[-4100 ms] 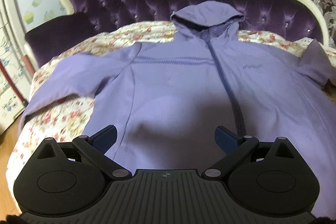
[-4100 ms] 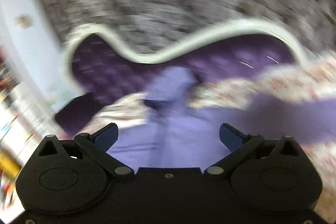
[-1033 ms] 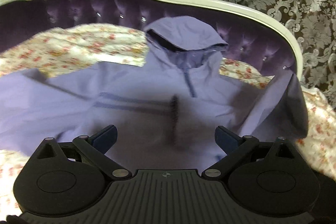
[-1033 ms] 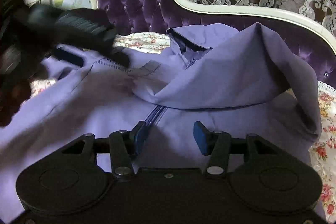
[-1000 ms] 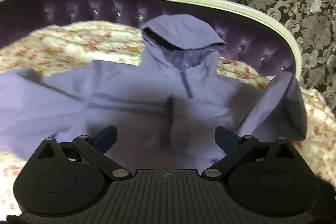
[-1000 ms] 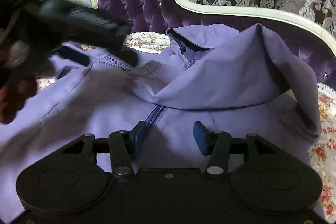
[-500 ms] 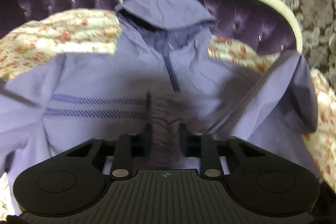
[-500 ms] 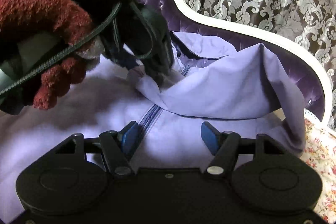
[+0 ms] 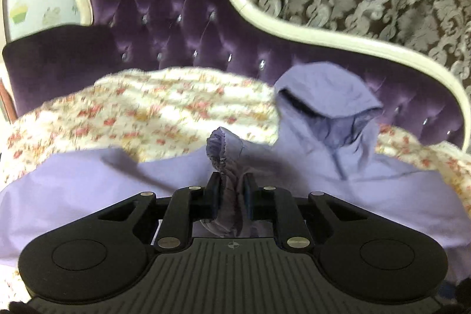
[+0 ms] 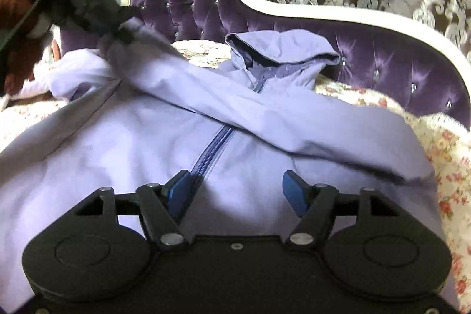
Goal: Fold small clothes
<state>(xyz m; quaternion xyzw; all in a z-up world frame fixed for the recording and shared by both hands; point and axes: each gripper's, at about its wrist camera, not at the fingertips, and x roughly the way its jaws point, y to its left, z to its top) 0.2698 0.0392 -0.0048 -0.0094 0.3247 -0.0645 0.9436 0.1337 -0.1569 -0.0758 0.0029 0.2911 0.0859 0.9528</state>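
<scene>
Fingers (image 9: 212, 190) pinch jacket cuff (image 9: 217, 143); no writing legible.

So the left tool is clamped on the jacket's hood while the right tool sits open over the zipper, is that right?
Not quite. The left tool is clamped on a gathered sleeve cuff, not the hood, as the left wrist view shows. The right tool does sit open over the zipper.

No readable text, label, brand or number shows anywhere, neither on the lilac hooded jacket (image 10: 176, 137) nor elsewhere
</scene>
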